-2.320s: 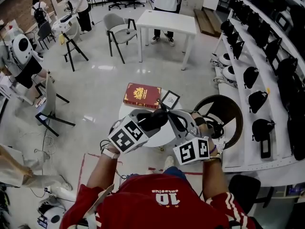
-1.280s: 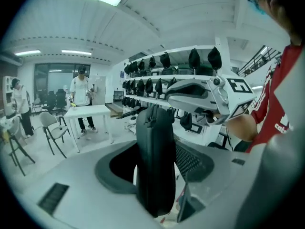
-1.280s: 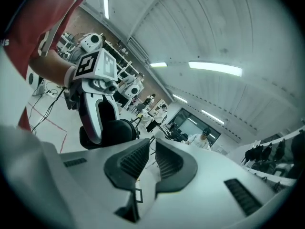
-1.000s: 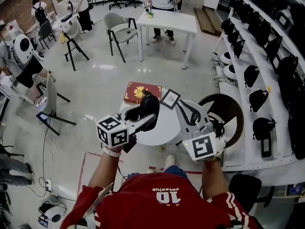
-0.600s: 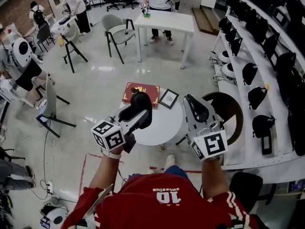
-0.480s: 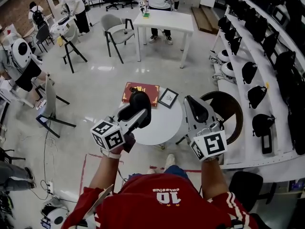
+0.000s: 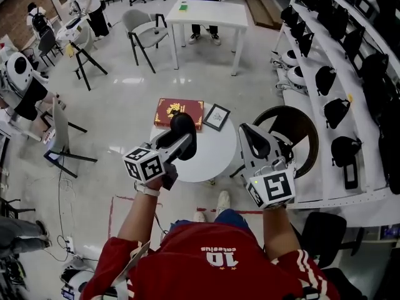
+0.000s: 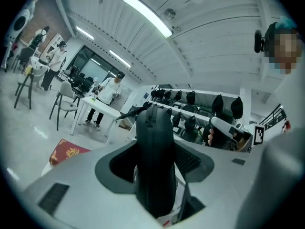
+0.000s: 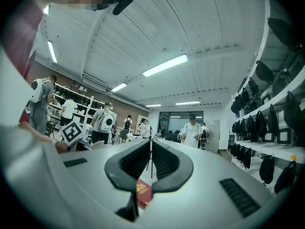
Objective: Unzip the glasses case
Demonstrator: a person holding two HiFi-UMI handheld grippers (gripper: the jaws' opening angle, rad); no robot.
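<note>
Head view: the left hand-held gripper [image 7: 182,144] is clamped on a black glasses case [image 7: 180,125], holding it in the air over the 9 o'clock side of a round white surface [image 7: 209,161]. The case points away from the person, toward 12 o'clock. The right hand-held gripper [image 7: 250,135] hangs at the surface's 3 o'clock edge, well apart from the case, with its marker cube [image 7: 272,189] toward the person.

On the surface a red book with a gold emblem [image 7: 179,112] lies at 11 o'clock, and a small dark-framed picture [image 7: 216,117] sits just beside it at 12 o'clock.

Left gripper view: the case stands on edge between the jaws, and both dark ribbed pads [image 8: 191,160] press against its sides. A zip seam [image 8: 153,120] runs over its upper end; whether the zip is open cannot be told.

Right gripper view: the jaws stand closed, with only a thin slit between them, and nothing is held there. The red book shows below them, and the left one's marker cube [image 9: 72,131] shows at 9 o'clock.
</note>
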